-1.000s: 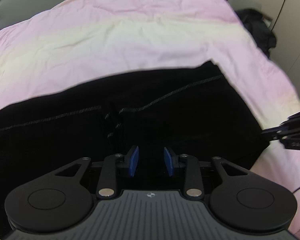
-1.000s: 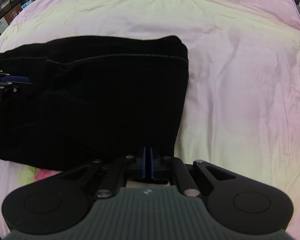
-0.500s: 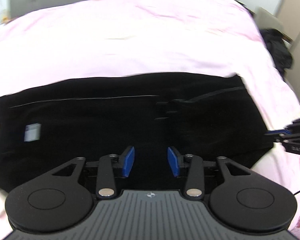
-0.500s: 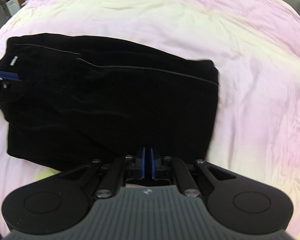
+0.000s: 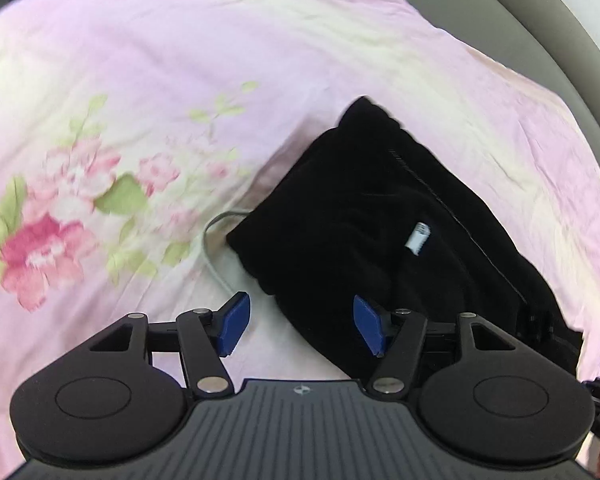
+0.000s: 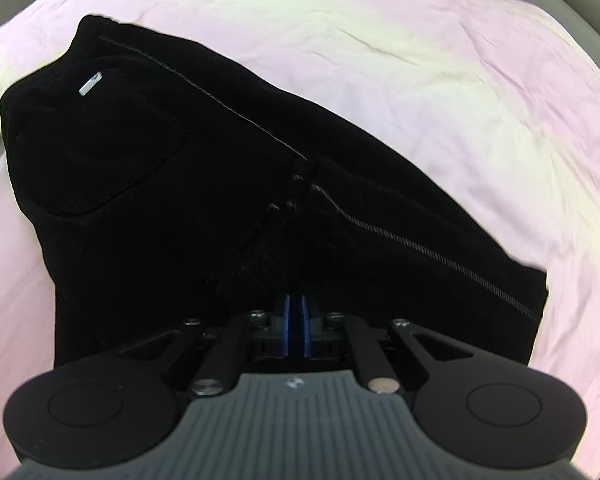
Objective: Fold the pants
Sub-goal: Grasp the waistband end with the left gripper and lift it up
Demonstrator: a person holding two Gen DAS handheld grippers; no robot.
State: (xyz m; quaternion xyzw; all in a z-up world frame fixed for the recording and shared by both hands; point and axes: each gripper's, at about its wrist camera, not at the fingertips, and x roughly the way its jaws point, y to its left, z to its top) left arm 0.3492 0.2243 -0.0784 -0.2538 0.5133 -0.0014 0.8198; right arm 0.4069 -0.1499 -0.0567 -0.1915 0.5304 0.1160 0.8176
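**Left wrist view: black pants folded on floral bedsheet**

Left wrist view is filled by a pink cotton bedsheet [image 5: 260, 60] printed with flowers. A folded pair of black fabric pants [image 5: 380, 216] is laid toward its right side, a small white label [image 5: 419, 237] shown on top. The left gripper [image 5: 302, 326] is seen opening, nothing pinched. The right gripper [image 6: 295, 326] is closed over the pants, with no cloth seen between its pads.

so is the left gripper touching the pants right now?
Cannot tell. In the left wrist view the left gripper has its jaws opening over the corner of the black pants; one pad overlaps the cloth in the picture, but no contact or gap shows plainly.
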